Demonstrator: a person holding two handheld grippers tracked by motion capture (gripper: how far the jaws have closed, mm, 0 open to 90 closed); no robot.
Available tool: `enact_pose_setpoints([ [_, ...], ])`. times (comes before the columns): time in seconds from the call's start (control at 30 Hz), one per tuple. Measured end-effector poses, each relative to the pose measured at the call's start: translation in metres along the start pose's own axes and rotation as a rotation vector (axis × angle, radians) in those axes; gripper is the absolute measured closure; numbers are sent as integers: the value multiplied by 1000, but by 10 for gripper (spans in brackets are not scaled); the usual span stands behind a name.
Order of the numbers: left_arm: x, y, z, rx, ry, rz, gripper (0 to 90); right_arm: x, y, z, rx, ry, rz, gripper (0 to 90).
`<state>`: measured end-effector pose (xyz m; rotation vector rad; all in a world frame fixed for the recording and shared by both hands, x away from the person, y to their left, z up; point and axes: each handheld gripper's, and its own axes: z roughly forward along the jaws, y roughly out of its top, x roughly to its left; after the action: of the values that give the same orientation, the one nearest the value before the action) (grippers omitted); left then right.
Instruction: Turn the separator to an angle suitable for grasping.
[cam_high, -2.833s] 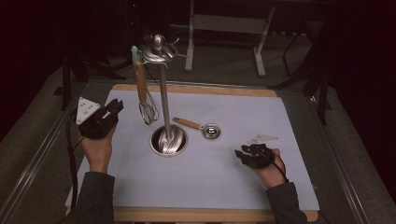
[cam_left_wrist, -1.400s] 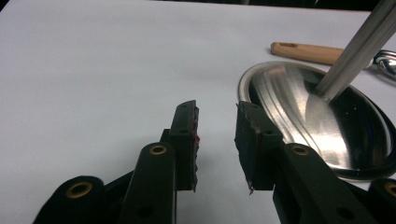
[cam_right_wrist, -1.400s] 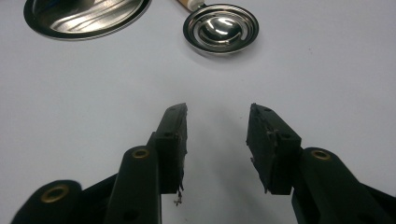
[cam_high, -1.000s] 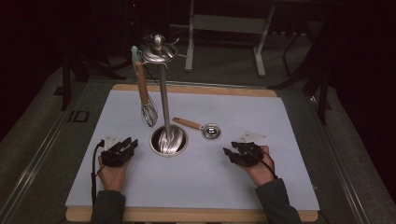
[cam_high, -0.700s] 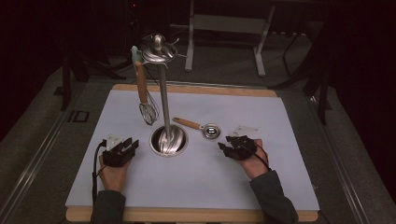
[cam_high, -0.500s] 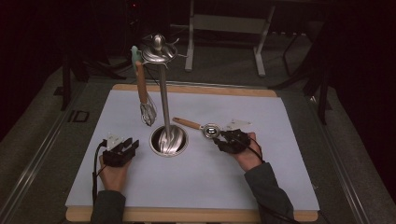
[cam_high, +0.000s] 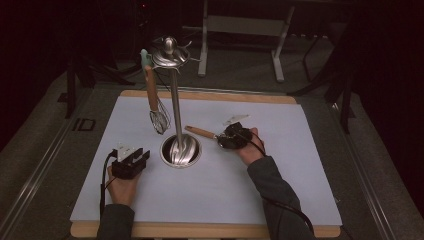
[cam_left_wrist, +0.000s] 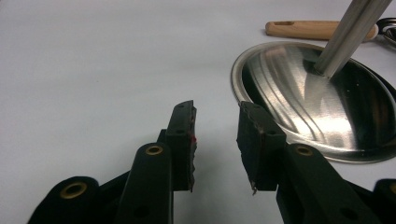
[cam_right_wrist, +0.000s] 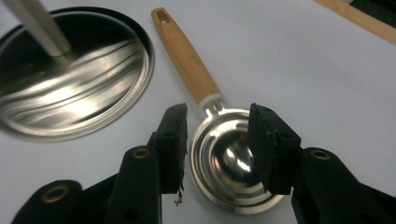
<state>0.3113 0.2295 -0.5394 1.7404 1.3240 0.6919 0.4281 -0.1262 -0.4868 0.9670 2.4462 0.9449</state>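
Since the earlier frames the right tongs (cam_high: 226, 138) have slid leftward across the white worktop (cam_high: 300, 165) from its right part to the measuring scoop (cam_right_wrist: 233, 163), while the left tongs (cam_high: 134, 159) rest in the same spot as a second ago, after coming in from the worktop's left edge before that. Going left to right in the high view: the left tongs lie low on the worktop just beside the round steel base (cam_high: 181, 150) of the utensil stand (cam_high: 174, 105), their jaws apart with nothing but bare white surface between them, as the left gripper view shows. A whisk (cam_high: 158, 117) with a wooden handle hangs from the stand's top, its wire head above the worktop and just left of the pole. Right of the base lies the scoop, its wooden handle pointing toward the stand and its steel bowl away from it. In the right gripper view the right tongs stand open astride that bowl, one jaw at each side of its rim, not clearly pressing on it. No brand, label or readable writing shows on the scoop, the whisk, the stand or the worktop.
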Motion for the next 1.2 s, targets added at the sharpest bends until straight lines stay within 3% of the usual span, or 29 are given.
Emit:
enact_pose_setpoints([
  [0.33, 1, 0, 0, -3, -11, -9, 672, 1, 28, 44, 105, -13, -29, 577],
  [0.6, 2, 0, -1, -10, -14, -14, 672, 1, 34, 66, 178, 19, -10, 569],
  [0.9, 1, 0, -1, -7, -12, -9, 672, 0, 32, 63, 196, 38, 2, 646],
  [1.2, 1, 0, -1, -5, -9, -6, 673, -5, 25, 63, 211, 50, 17, 628],
])
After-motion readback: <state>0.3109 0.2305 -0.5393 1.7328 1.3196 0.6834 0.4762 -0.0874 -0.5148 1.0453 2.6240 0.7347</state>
